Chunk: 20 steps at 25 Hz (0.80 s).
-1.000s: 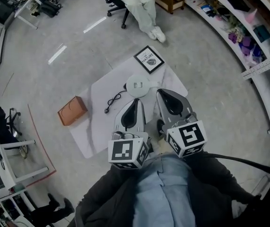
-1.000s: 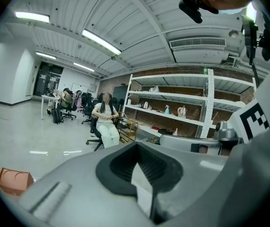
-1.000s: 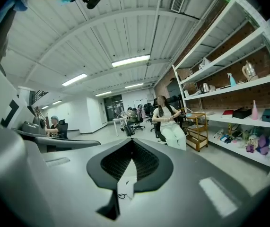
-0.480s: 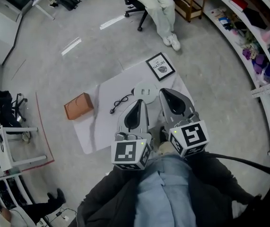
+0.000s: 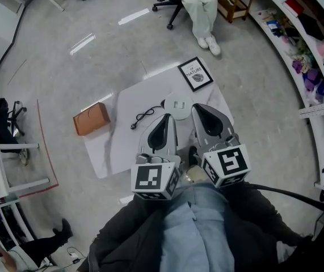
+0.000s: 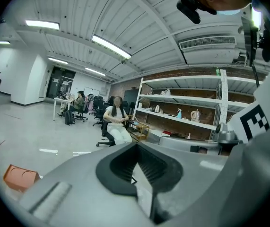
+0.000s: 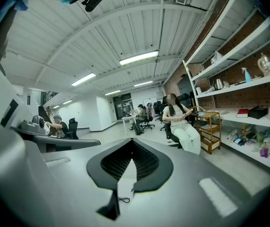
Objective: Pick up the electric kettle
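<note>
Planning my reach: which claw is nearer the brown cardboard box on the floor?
Left. In the head view the left claw is to the right of the brown cardboard box; the right claw is farther right.

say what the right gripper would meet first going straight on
Nothing close: the right gripper aims over the framed picture toward the seated person; the way looks free until there, though depth is unclear.

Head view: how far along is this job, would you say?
Done: nothing. In hand: nothing; left gripper and right gripper are shut, empty, above the white mat. Left: the whole pick-up; only a round base and cord show there, no kettle that I see.
</note>
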Available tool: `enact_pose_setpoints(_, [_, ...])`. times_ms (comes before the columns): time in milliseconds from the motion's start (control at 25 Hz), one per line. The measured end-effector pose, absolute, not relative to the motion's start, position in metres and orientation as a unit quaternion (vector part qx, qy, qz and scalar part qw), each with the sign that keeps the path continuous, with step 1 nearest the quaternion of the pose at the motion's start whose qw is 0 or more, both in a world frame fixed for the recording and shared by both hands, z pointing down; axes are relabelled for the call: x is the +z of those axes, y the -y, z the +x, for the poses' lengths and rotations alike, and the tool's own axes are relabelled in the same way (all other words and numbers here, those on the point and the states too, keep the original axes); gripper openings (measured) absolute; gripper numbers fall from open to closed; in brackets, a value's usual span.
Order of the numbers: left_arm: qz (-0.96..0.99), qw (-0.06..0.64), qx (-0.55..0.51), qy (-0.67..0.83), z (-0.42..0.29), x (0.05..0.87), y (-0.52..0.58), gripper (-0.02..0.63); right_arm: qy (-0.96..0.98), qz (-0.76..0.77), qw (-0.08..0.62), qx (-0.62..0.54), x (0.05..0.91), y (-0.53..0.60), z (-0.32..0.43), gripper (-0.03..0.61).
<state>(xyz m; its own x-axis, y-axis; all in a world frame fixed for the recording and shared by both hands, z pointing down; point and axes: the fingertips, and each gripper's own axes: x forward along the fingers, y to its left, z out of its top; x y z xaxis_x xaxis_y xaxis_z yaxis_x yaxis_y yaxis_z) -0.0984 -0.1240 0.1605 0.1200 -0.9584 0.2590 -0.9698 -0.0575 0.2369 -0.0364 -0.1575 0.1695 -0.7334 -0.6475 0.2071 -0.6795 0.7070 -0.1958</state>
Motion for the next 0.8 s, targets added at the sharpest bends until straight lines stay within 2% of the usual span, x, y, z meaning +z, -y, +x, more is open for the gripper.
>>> enact_pose_setpoints(520, [0.72,0.209,0.019,0.662,-0.125,0.179,0.129,0.006,0.912,0.378,0.084,0.138,0.191,0.156,-0.048,0.026])
enact_pose_setpoints(800, [0.734,0.223,0.027,0.641,-0.117,0.202,0.123,0.006,0.906,0.384,0.097,0.151,0.209,0.152,-0.046,0.026])
